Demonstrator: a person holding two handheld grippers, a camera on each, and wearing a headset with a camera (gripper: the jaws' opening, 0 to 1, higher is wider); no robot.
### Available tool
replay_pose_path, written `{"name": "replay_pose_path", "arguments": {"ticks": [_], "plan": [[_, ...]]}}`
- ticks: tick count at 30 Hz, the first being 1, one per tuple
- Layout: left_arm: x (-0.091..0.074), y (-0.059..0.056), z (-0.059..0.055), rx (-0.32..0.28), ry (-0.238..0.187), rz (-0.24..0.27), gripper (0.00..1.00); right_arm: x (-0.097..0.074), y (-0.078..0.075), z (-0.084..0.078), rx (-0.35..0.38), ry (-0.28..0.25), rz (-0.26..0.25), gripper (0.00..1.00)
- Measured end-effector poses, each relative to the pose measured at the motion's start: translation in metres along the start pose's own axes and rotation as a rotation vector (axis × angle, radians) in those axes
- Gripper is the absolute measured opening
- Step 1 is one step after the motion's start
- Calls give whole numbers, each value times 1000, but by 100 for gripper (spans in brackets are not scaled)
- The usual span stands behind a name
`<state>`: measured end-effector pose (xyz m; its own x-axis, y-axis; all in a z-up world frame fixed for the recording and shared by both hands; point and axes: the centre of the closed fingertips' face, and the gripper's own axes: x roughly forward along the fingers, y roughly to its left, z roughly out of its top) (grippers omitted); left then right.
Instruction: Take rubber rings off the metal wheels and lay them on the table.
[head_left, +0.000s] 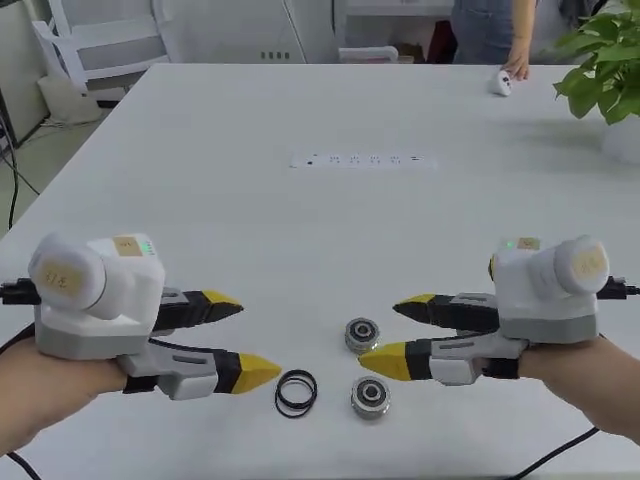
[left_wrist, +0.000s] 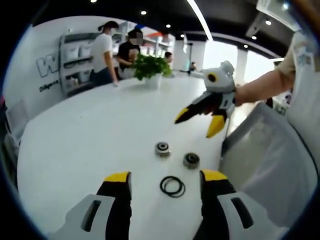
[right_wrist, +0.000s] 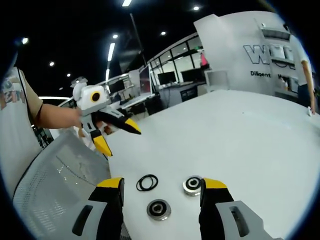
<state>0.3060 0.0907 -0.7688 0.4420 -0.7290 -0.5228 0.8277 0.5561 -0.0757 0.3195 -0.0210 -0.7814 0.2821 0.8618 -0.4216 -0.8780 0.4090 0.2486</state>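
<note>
Wall lettering (right_wrist: 261, 73) reads "Diligent", cut off, under a large "W". Left gripper (head_left: 259, 338) and right gripper (head_left: 378, 332): jaws spread, nothing held. Two black rubber rings (head_left: 296, 391) lie overlapped on the white table (head_left: 300, 230) between the grippers, just beside two metal wheels (head_left: 362, 334). Whether the wheels still bear rings cannot be told. Farther off stand a power strip (head_left: 362, 160) and a potted plant (head_left: 600, 70).

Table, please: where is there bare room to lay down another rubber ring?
The wide bare stretch of table between the power strip and the two metal wheels is free. It is crowded near the front edge, where the rubber rings and wheels lie between the left hand-held gripper and right hand-held gripper.
</note>
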Motion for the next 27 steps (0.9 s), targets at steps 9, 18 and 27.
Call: {"name": "replay_pose_path", "arguments": {"ticks": [9, 18, 27], "plan": [[-4, -1, 1, -8, -9, 12, 57, -19, -7, -12, -2, -1, -56, 64], [-11, -2, -4, -13, -8, 27, 59, -35, -7, -29, -45, 33, -90, 67], [-18, -3, -4, -26, -24, 44, 59, -42, -10, -32, -55, 28, -120, 68]]}}
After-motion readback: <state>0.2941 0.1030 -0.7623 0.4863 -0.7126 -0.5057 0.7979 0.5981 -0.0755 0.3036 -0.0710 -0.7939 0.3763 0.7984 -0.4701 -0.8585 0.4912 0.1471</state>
